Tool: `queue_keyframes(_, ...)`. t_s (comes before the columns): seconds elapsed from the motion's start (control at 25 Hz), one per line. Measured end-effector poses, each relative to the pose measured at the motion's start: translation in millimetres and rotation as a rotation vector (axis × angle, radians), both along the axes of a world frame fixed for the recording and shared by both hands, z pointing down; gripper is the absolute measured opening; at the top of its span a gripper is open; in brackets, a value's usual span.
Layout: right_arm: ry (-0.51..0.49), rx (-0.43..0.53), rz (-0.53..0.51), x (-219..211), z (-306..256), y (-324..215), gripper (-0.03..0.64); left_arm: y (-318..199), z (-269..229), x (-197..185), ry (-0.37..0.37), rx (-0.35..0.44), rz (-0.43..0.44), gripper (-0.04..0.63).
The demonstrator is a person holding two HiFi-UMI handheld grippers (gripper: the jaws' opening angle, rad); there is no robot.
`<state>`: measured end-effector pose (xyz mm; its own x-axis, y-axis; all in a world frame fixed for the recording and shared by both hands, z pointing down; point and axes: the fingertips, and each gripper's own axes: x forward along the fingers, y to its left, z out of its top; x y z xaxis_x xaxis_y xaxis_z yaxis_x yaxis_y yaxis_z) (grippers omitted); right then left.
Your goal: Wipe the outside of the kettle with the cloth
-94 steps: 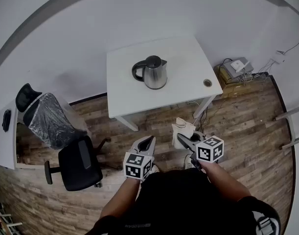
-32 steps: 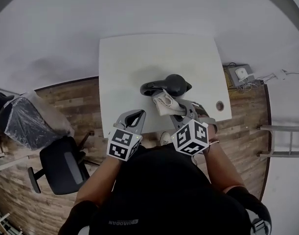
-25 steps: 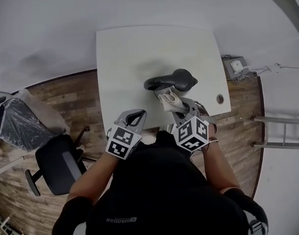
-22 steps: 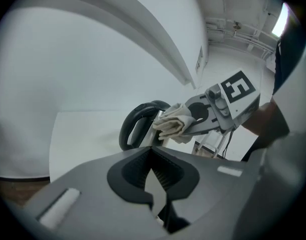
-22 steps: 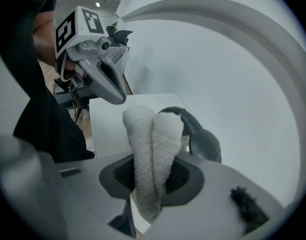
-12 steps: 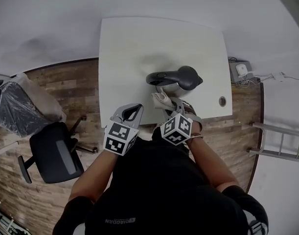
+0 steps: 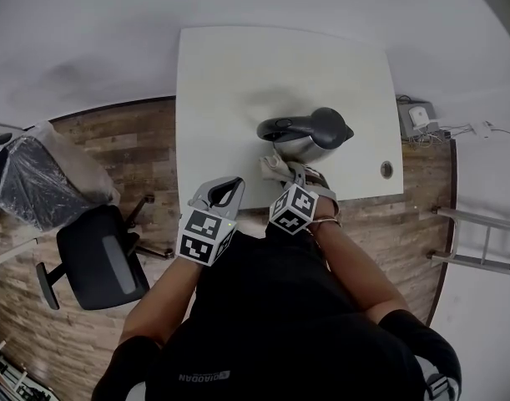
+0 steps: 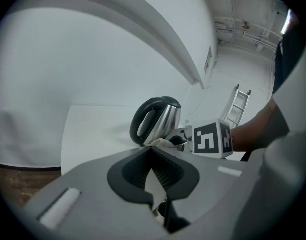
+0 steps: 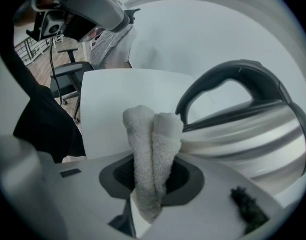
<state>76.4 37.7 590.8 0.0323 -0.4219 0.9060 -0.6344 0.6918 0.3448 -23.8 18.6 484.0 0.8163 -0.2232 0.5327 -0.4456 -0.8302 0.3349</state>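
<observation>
A steel kettle (image 7: 306, 134) with a black lid and handle stands near the front of the white table (image 7: 238, 73). My right gripper (image 7: 286, 176) is shut on a folded white cloth (image 7: 274, 166), whose end lies at the kettle's near side, below the handle. In the right gripper view the cloth (image 9: 153, 144) sticks up from my right gripper (image 9: 153, 170), close against the kettle's body (image 9: 248, 134). My left gripper (image 7: 225, 192) hovers at the table's front edge, shut and holding nothing. The left gripper view shows my left gripper (image 8: 153, 156), the kettle (image 8: 158, 120) and the cloth (image 8: 158, 143).
A round cable hole (image 7: 386, 170) sits at the table's right front corner. A black office chair (image 7: 100, 261) and a plastic-wrapped chair (image 7: 37, 182) stand on the wood floor to the left. A ladder (image 7: 480, 241) lies at the right, with boxes and cables (image 7: 421, 115) behind it.
I have come up to the table from a few steps away. My right gripper has brought the cloth to the kettle's near side and turned slightly. The left gripper has stayed shut.
</observation>
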Motion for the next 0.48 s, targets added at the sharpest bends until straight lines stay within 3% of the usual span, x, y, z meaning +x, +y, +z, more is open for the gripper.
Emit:
queue_keyframes(0.2, 0.014, 0.008, -0.02, -2, 5, 4, 0.098, 4, -1, 3, -0.001, 0.006, 0.014, 0.008)
queue_keyframes(0.28, -0.031, 0.02, -0.012, -5, -6, 9, 0.098, 2, -4, 8, 0.002, 0.016, 0.026, 0.008)
queue_keyframes(0.4, -0.207, 0.076, 0.009, -14, -54, 16, 0.098, -2, -12, 22, 0.008, 0.04, 0.053, 0.008)
queue_keyframes(0.48, -0.401, 0.131, 0.047, -22, -98, 24, 0.098, -3, -19, 33, 0.015, 0.049, 0.072, 0.008)
